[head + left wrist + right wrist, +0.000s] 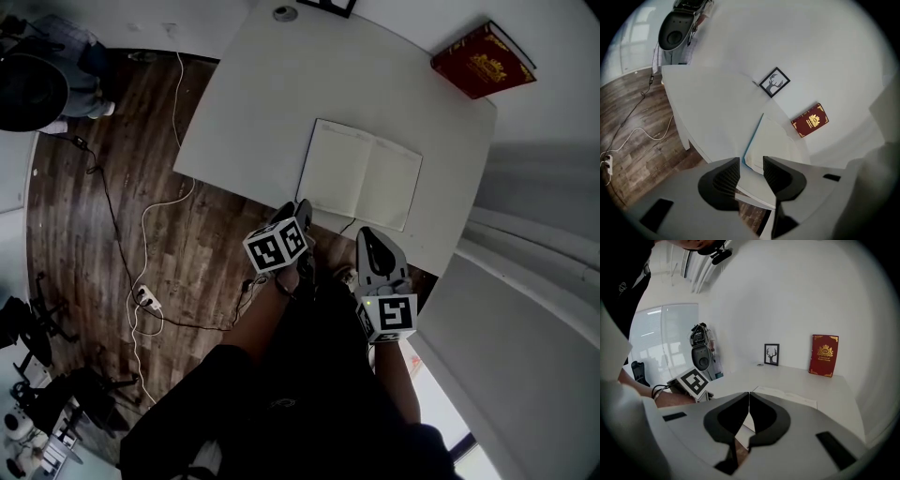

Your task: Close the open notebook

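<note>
The white worktop [272, 103] carries the open notebook [361, 174], which lies flat with its blank pages up, near the edge on the person's side. A red book [484, 60] stands at the far corner, well apart from it, and a small framed picture [775, 82] leans on the wall.

The left gripper [751, 165] has its jaws released and wide, with nothing between them. The near left corner of the notebook shows through the gap, but farther away, not touched. The right gripper [749, 399] has its jaws clenched together on nothing, and it hangs just before the worktop edge.

I judge this is the approach step, as the closing is not yet begun. The next move calls for bringing the left jaws to the outer edge of the left half, catching it, and folding it over the spine.
</note>
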{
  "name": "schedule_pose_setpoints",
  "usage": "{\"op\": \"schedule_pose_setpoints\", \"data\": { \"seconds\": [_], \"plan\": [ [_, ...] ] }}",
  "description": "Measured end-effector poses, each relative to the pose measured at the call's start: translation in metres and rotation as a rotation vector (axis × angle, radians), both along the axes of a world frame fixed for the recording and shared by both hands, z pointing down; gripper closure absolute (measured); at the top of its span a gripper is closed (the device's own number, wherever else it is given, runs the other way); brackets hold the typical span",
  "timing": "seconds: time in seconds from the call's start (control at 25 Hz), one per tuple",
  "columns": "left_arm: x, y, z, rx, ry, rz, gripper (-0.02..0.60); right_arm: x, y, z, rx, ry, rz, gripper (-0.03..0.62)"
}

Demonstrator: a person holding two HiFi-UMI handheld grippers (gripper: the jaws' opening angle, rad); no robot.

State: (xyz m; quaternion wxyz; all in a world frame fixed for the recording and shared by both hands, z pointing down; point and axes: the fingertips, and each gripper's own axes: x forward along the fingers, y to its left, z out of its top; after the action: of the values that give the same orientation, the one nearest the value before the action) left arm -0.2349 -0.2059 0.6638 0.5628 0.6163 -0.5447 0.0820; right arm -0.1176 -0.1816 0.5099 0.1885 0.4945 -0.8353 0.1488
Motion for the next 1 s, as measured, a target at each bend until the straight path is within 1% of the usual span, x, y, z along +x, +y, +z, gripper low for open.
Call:
{"op": "schedule_pose_setpoints", "data": {
  "seconds": [0.24,0.36,0.4,0.52,0.64,0.8,1.0],
  "plan": [
    [0.001,-0.007,0.005,-0.030,0.044,-0.025,0.443,0.005,-0.003,0.002,-0.006,0.011,0.013,0.571],
    [0.001,-0.008,0.007,-0.049,0.047,-0.023,0.448,0.006,-0.007,0.000,0.001,0.006,0.021,0.571],
    [0.000,-0.008,0.009,-0.058,0.042,-0.024,0.462,0.007,-0.007,0.000,0.001,0.004,0.024,0.571],
    [-0.004,-0.007,0.014,-0.079,0.024,-0.036,0.557,0.008,-0.008,-0.001,-0.009,-0.004,0.035,0.571],
    [-0.007,-0.008,0.014,-0.054,0.019,-0.030,0.574,0.009,-0.007,0.002,-0.023,-0.009,0.046,0.571],
    [-0.008,-0.008,0.004,0.001,0.006,-0.013,0.578,0.009,-0.006,0.002,-0.041,-0.027,0.059,0.571],
    [-0.006,-0.007,-0.013,0.054,0.001,0.011,0.578,0.014,-0.004,0.003,-0.011,-0.022,0.053,0.571]
  ]
}}
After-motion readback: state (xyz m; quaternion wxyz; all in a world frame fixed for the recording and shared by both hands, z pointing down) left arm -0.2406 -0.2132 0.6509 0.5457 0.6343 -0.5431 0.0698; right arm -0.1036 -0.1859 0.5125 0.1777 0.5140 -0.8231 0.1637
